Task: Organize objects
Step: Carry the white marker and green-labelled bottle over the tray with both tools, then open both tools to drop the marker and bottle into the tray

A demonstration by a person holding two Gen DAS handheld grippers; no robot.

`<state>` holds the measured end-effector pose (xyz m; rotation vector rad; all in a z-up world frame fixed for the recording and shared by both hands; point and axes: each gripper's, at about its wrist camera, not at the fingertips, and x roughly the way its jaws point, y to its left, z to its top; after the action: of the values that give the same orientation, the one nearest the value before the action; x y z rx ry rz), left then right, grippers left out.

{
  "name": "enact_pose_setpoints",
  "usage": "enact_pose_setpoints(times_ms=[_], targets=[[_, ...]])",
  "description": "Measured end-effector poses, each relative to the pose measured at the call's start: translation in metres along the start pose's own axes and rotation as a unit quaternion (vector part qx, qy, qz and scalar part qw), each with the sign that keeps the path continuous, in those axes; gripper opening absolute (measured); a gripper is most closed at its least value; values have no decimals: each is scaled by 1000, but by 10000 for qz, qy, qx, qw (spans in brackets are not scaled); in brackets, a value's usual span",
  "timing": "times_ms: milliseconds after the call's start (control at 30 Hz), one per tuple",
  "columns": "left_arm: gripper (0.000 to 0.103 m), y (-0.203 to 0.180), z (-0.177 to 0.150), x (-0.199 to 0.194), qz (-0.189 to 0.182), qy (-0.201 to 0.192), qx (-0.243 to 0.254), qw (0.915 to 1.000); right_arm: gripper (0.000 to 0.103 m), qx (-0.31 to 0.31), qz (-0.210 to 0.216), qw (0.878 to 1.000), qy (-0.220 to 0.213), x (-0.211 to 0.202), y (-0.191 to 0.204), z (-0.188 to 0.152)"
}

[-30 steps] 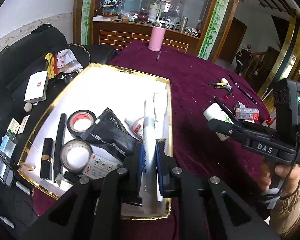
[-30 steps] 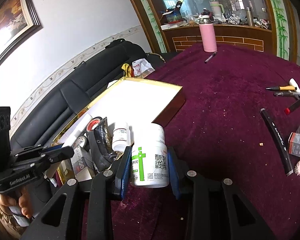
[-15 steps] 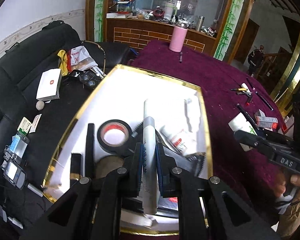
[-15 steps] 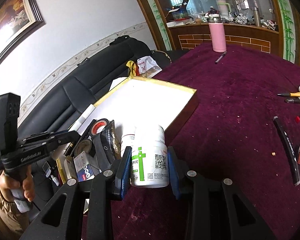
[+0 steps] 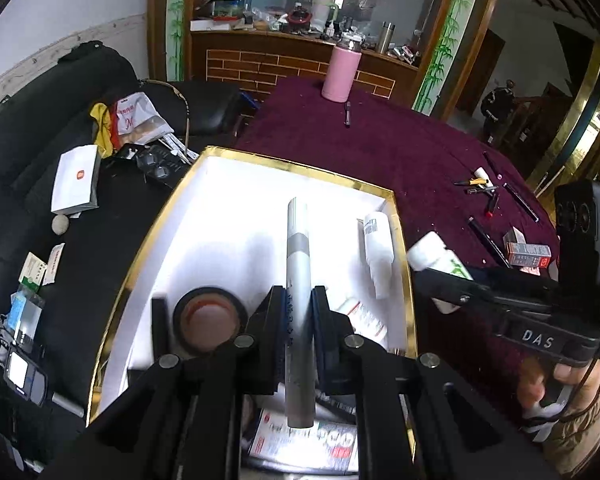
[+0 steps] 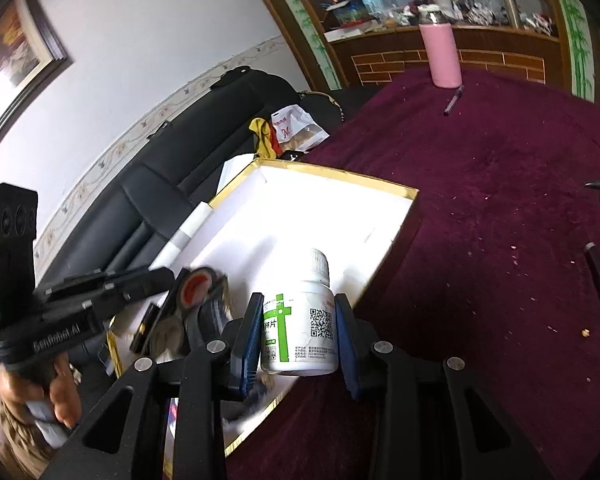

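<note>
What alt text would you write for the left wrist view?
The left tool grips a grey tube above a white box with a gold rim that holds a roll of black tape and small bottles. At right, the right tool holds a white pill bottle over a purple tablecloth.

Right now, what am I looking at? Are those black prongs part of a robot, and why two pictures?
No robot: a person holds a hand tool in each hand, each with two jaws and a camera looking along them. One picture comes from each tool. The left gripper is clamped on a grey tube above a white box holding a tape roll and small bottles. The right gripper clamps a white pill bottle at the box's edge. Pens and a pink flask sit on the purple table.
</note>
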<state>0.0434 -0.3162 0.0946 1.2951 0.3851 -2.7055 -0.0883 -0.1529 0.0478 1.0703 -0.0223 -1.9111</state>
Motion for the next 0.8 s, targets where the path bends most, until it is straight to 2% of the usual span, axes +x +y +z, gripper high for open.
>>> enact_pose_setpoints(times_ms=[167,333,633,800], targets=[[12,6,20,28,-201,293,-245,9991,37,224,62,9996,157,26,1,13],[12,9,34,62,-66,494,-348,9981,37,181,-46,9992,339,54,5,17],[12,19,34,97,16,748,-532,9958,37,-190,-377,9983,400,68,11,15],[12,22,29,102,-18,828,-609,9947,38,-465,-573,9965,395,74,17,14]])
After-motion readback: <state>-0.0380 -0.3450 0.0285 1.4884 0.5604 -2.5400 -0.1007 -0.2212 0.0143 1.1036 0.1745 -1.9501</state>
